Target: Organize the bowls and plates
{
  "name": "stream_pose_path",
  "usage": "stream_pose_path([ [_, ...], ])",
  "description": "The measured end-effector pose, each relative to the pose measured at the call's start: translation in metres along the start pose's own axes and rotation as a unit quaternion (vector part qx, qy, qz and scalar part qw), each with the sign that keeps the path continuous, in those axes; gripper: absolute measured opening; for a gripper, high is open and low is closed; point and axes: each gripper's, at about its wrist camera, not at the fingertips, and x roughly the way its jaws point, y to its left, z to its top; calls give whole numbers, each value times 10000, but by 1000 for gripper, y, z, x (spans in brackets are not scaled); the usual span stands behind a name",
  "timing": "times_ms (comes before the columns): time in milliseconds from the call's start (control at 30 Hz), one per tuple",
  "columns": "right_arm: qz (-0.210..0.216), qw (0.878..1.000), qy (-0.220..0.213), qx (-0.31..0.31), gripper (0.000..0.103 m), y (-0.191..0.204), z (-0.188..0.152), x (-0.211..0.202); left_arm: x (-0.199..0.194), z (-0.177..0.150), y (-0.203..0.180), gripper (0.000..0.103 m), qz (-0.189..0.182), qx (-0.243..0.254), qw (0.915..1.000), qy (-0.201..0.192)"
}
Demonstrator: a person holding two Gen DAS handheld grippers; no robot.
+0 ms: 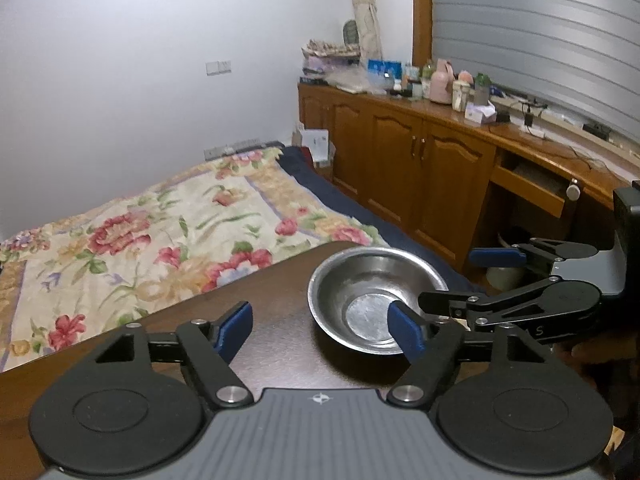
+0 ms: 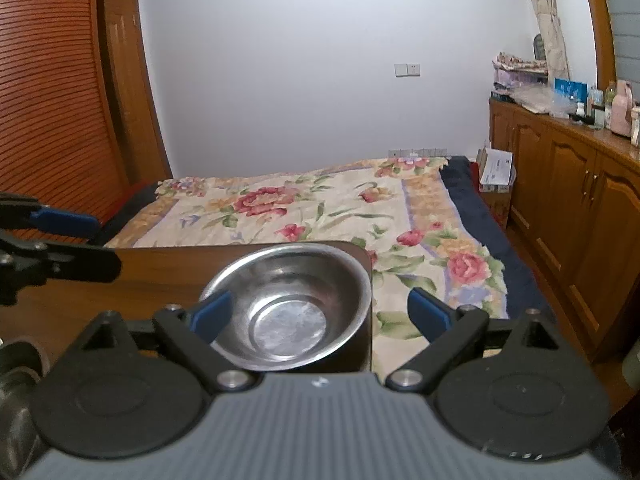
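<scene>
Steel bowl (image 2: 290,308) at the desk (image 2: 160,276) corner, dead ahead of the spread, empty right gripper (image 2: 320,312), nearer than the equally spread, empty left gripper (image 1: 320,328), which sees it off to the right.

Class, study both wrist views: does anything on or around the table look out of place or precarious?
Yes. The steel bowl sits at the table's far corner, very close to the edge by the bed, where a nudge might tip it off. It is upright, empty and undamaged.
</scene>
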Motion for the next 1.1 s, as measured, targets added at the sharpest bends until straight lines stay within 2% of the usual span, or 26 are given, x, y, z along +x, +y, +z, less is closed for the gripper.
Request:
stream_pose_path([
  [100,55,9999,84,61,91,-2,-2,6,11,1,0,70,-68,-11,9999,151],
  [333,108,9996,204,140,87,-8,-5,15,31,7,-3,70,-197,28,9992,333],
  [433,131,9993,263,228,78,-11,-5,19,42,7,-3,65,-226,11,9986,477],
  [500,170,9991,306,228,70,-11,-6,21,50,8,0,54,-221,-80,9979,596],
  [533,193,9992,310,189,63,-10,-6,22,53,9,1,54,-227,-136,9977,626],
  [600,202,9991,340,167,58,-8,-7,22,59,10,5,50,-257,-258,9968,710],
  [667,229,9989,379,172,48,-8,-7,24,66,11,8,46,-266,-383,9955,826],
  [800,267,9982,434,315,46,-11,-7,27,76,12,10,43,-235,-444,9938,988],
  [1000,326,9967,529,525,33,-15,-8,31,92,11,15,42,-235,-575,9902,1247],
  [1100,369,9958,556,620,31,-16,-8,32,94,10,15,39,-274,-583,9898,1274],
])
